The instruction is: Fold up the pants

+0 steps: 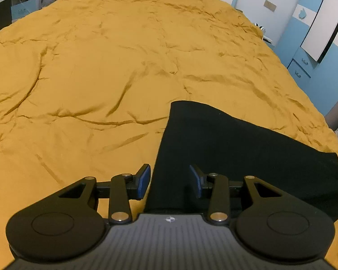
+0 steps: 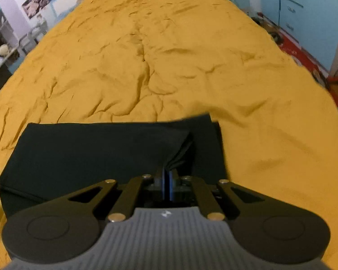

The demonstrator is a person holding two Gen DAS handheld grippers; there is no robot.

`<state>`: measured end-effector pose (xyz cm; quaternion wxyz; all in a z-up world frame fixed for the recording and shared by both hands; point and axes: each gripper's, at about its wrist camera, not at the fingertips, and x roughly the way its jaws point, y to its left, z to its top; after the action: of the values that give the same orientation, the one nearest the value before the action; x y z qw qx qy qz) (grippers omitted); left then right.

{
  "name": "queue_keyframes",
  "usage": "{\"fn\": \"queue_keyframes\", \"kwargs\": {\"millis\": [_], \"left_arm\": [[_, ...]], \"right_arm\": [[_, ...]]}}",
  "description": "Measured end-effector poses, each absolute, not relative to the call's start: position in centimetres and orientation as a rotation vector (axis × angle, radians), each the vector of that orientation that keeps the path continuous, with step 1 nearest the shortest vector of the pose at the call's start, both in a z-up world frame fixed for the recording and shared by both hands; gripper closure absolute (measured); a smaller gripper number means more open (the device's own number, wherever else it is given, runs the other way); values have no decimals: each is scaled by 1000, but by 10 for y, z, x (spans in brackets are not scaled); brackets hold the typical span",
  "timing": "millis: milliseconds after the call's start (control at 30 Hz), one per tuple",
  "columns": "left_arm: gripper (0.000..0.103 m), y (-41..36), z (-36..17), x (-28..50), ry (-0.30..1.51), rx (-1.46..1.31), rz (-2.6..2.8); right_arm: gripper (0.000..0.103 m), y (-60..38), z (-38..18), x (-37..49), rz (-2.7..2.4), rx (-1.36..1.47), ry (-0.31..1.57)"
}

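Black pants (image 2: pixel 101 153) lying folded flat on the wrinkly mustard bedspread (image 1: pixel 101 67), near the front edge.

Right gripper (image 2: pixel 167 180) pinched tight on a bunched-up bit of the fabric, lifting it slightly. Left gripper (image 1: pixel 170 181) spread wide over the pants' left edge, gripping nothing.

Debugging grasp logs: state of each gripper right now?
Left gripper: open, holding nothing, over the edge of the black pants.
Right gripper: closed, pinching a bunch of the pants.
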<state>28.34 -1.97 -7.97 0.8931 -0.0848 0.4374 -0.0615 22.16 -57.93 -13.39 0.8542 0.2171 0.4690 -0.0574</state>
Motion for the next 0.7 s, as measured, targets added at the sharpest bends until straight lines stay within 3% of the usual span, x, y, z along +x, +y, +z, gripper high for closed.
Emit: {"fn": "queue_keyframes", "kwargs": {"millis": [100,267,367,400,433,700], "left_arm": [[57,-14,-82,285,913,-193,-108],[57,-14,-85,285,922,-224,-115],[57,-17,-84,285,920,-210,-123],[57,-16,-84,285,920,-211,-123],[57,-16,-84,285,920,-214,-120],[57,-13,-86,287,926,-218,-97]], "right_arm": [[79,-590,-139,220,-105,600,966],[76,-620,-162,210,-119,940,927],[81,-633,-176,212,-124,1099,880],[87,-635,-177,213,-129,1121,870],[102,-637,-175,217,-130,1126,865],[103,-609,-109,232,-64,765,823]]}}
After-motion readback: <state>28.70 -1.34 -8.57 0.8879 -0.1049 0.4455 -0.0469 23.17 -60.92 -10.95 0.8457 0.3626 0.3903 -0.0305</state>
